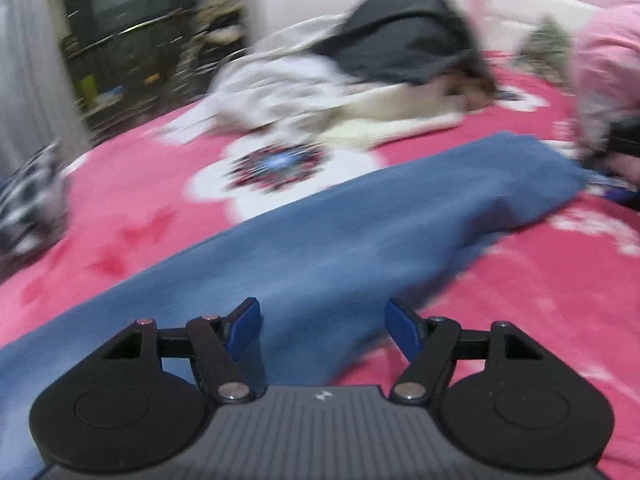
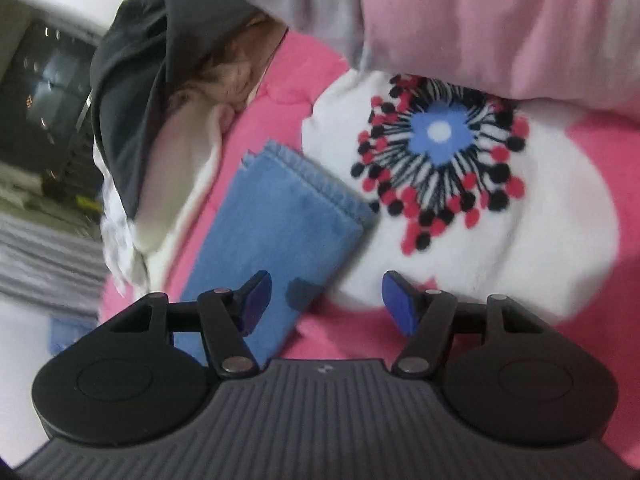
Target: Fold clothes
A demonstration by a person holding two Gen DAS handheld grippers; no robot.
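A blue cloth (image 1: 328,248) lies stretched across the pink flowered bedspread (image 1: 132,216). My left gripper (image 1: 322,320) is open just above its near part, with nothing between the pads. In the right wrist view the cloth's folded, hemmed end (image 2: 276,216) lies flat on the bedspread (image 2: 592,148). My right gripper (image 2: 326,300) is open and empty over that end; its left pad hangs over the cloth, its right pad over the bedspread.
A heap of white, cream and dark grey clothes (image 1: 360,76) lies at the far side of the bed, also in the right wrist view (image 2: 160,112). A pink quilt (image 2: 500,20) is bunched behind. A black-and-white cloth (image 1: 28,204) lies at the left edge. Dark shelving (image 1: 128,32) stands beyond the bed.
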